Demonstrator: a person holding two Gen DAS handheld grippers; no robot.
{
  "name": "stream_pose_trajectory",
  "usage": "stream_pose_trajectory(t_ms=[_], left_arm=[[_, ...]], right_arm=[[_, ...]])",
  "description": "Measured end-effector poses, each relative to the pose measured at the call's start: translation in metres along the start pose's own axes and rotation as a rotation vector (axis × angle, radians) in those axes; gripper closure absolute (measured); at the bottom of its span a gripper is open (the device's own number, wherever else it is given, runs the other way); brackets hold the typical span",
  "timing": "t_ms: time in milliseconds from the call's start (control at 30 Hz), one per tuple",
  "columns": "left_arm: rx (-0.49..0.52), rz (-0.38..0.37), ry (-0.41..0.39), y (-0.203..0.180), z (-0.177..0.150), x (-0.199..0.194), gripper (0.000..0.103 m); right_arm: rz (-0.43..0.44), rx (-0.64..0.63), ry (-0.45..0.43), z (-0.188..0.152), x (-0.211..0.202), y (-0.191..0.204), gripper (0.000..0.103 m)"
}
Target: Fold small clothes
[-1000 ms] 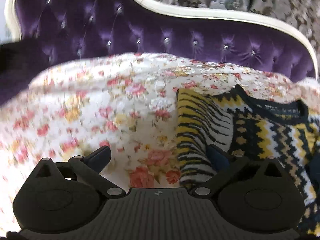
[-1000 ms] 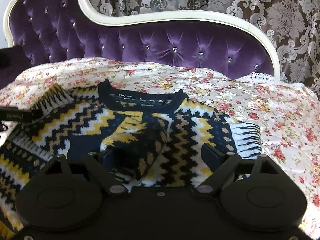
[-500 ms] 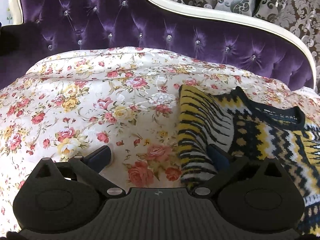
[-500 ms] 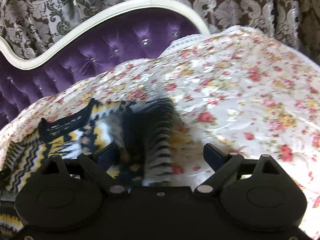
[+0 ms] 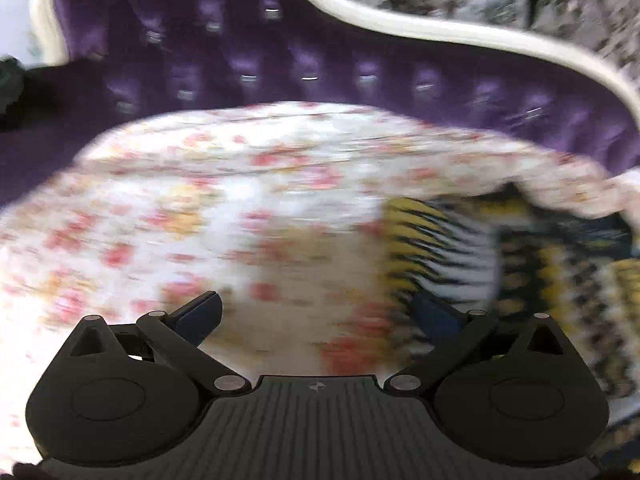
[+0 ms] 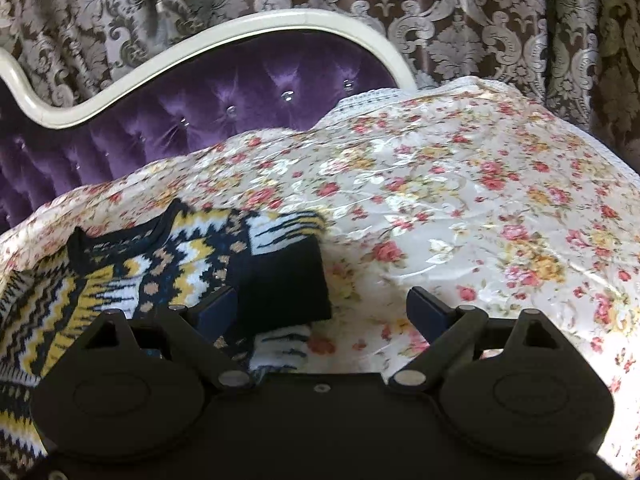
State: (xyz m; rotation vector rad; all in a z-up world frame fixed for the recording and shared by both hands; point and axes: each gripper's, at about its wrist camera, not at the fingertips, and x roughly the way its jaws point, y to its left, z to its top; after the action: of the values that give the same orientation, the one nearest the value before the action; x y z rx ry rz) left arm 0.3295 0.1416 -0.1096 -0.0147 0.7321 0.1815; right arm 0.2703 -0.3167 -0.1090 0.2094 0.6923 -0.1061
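A small knitted sweater (image 6: 120, 272) with navy, yellow and white zigzags lies on the floral bedspread (image 6: 460, 200). In the right wrist view its right sleeve, ending in a dark cuff (image 6: 284, 280), is folded in along the sweater's right edge. My right gripper (image 6: 322, 308) is open and empty; the cuff lies by its left finger. In the blurred left wrist view the sweater (image 5: 520, 264) is at the right, its striped left sleeve (image 5: 436, 240) beside my open, empty left gripper (image 5: 316, 312), whose right finger sits at the sleeve's edge.
A purple tufted headboard (image 6: 240, 92) with a cream frame (image 5: 440, 32) rises behind the bed. Patterned damask curtains (image 6: 480, 20) hang behind it. A dark object (image 5: 12, 88) sits at the far left. The bedspread's lace edge (image 6: 376, 94) shows at the right.
My right gripper swung to the right, from over the sweater's middle to its right edge, and the right sleeve now lies folded in. The left view has blurred and shifted slightly.
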Motion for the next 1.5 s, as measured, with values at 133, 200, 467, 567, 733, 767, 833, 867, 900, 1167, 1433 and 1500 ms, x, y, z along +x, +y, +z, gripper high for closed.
stream_pose_trajectory(t_ms=[133,200,467,567,733,767,833,867,900,1167,1433,1500], left_arm=[[-0.1,0.019,0.033,0.034,0.002,0.002,0.01],[-0.111,0.024,0.013,0.042,0.004,-0.009,0.01],[-0.128,-0.159,-0.022,0.043,-0.004,-0.076,0.009],[-0.112,-0.219,-0.031,0.036,-0.016,-0.105,0.009],[-0.13,-0.3,-0.01,0.033,-0.041,-0.146,0.009],[-0.132,-0.307,-0.011,0.034,-0.046,-0.154,0.009],[-0.133,-0.316,-0.011,0.034,-0.059,-0.17,0.009],[-0.129,-0.317,-0.009,0.035,-0.065,-0.177,0.009],[-0.122,-0.316,-0.008,0.034,-0.072,-0.184,0.009],[-0.07,-0.332,0.041,0.02,-0.126,-0.225,0.009],[-0.003,-0.348,0.073,-0.002,-0.17,-0.245,0.009],[0.0,-0.355,0.078,-0.005,-0.177,-0.247,0.009]], right_arm=[[0.011,-0.048,-0.018,-0.004,0.0,0.013,0.011],[0.018,-0.061,-0.032,-0.004,-0.002,0.018,0.011],[0.097,-0.095,-0.059,-0.005,-0.033,0.031,0.009],[0.13,-0.09,-0.061,-0.013,-0.053,0.03,0.008],[0.186,-0.074,-0.05,-0.038,-0.093,0.024,0.005],[0.196,-0.071,-0.044,-0.044,-0.1,0.024,0.005],[0.215,-0.061,-0.03,-0.057,-0.115,0.021,0.005],[0.227,-0.052,-0.018,-0.065,-0.122,0.02,0.005],[0.238,-0.043,-0.008,-0.072,-0.129,0.018,0.004],[0.265,0.037,0.096,-0.131,-0.163,0.007,0.004],[0.276,0.081,0.125,-0.172,-0.182,0.001,0.004],[0.273,0.061,0.122,-0.175,-0.185,0.005,0.004]])
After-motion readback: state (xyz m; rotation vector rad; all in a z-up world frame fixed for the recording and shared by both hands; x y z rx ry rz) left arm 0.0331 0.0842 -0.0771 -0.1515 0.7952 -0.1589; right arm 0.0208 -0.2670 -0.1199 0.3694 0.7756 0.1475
